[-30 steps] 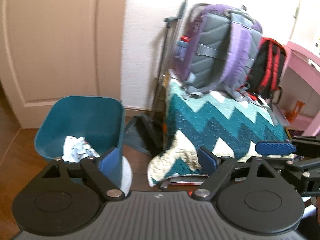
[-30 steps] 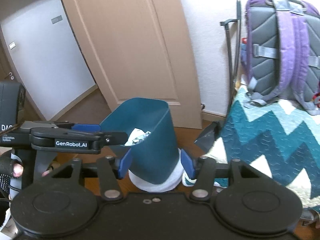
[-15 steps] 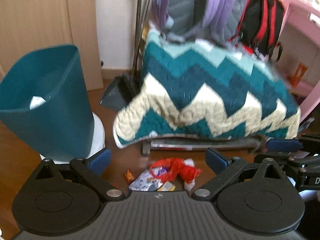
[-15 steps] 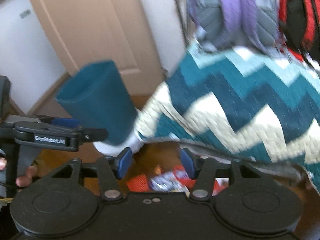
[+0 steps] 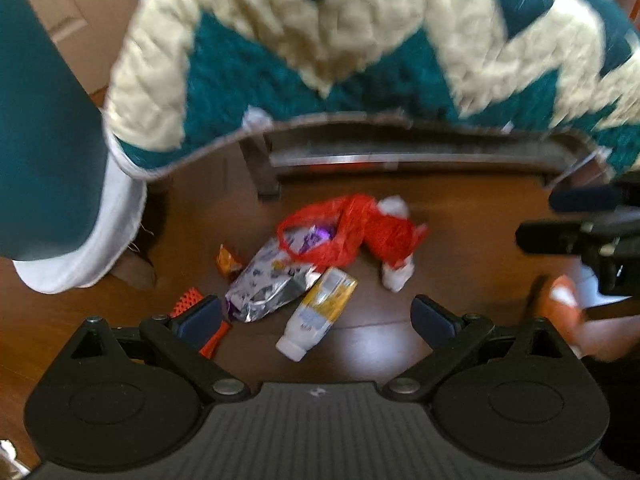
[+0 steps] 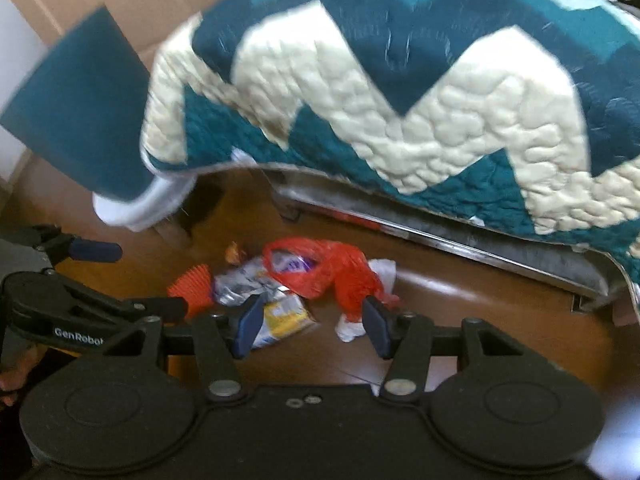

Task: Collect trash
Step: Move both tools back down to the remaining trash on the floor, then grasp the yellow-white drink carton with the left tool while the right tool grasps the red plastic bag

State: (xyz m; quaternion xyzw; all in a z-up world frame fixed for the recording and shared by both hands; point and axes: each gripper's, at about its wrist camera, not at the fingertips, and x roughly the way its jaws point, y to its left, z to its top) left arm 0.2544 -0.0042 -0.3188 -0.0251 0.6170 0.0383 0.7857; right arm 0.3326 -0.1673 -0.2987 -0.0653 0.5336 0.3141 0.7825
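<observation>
A pile of trash lies on the wooden floor: a red plastic bag (image 5: 352, 228), a silver foil wrapper (image 5: 264, 284), a white bottle with a yellow label (image 5: 320, 312), a small orange wrapper (image 5: 228, 260), an orange ridged piece (image 5: 188, 300) and crumpled white tissue (image 5: 396, 276). My left gripper (image 5: 316, 316) points steeply down over the pile, open wide, with the bottle seen between its fingers and nothing gripped. My right gripper (image 6: 312, 324) is open above the red bag (image 6: 320, 268) and the bottle (image 6: 284, 320), holding nothing.
The teal bin (image 5: 44, 140) stands on a white base at the left of the pile. A teal and cream zigzag quilt (image 5: 360, 40) hangs over a low metal frame (image 5: 400, 152) just behind the trash. A hand (image 5: 600, 336) is at the right edge.
Both views have tipped down from the bin and backpacks to the floor. Both grippers have dropped close over the trash pile. The left jaws stand a little wider.
</observation>
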